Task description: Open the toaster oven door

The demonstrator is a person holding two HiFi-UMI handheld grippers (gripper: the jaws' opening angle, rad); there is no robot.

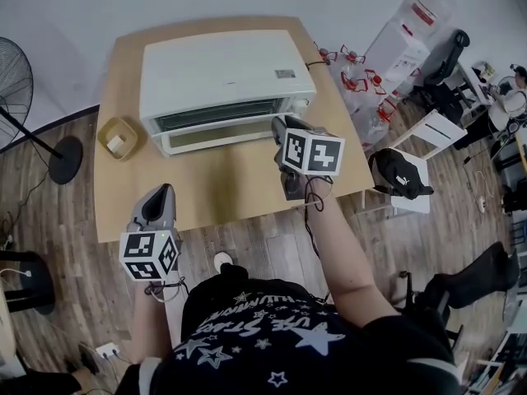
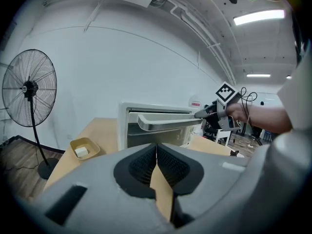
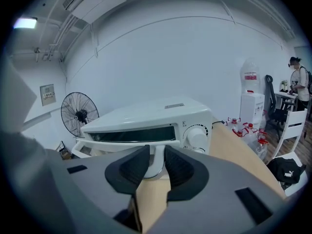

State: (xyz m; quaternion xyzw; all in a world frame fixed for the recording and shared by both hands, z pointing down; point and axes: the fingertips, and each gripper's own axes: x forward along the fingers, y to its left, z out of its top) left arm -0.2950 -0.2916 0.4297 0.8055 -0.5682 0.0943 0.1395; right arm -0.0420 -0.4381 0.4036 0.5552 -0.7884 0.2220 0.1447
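The right claw (image 3: 157, 149) clamps the pale bar handle (image 3: 155, 162) of the white metal toaster oven (image 1: 222, 72). The left claw (image 2: 157, 155), pinched together and empty, hangs over the tan wooden desk (image 1: 230, 192).

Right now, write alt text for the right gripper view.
The right claw grips the right end of the white toaster oven's door handle. A fan stands behind at left; the wooden table stretches right.

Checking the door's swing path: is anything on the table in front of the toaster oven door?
Nothing visible does. The table in front of the oven door is bare. The small tray sits beside the toaster oven, the left gripper hangs near the table's front edge, and the right gripper grips the door handle.
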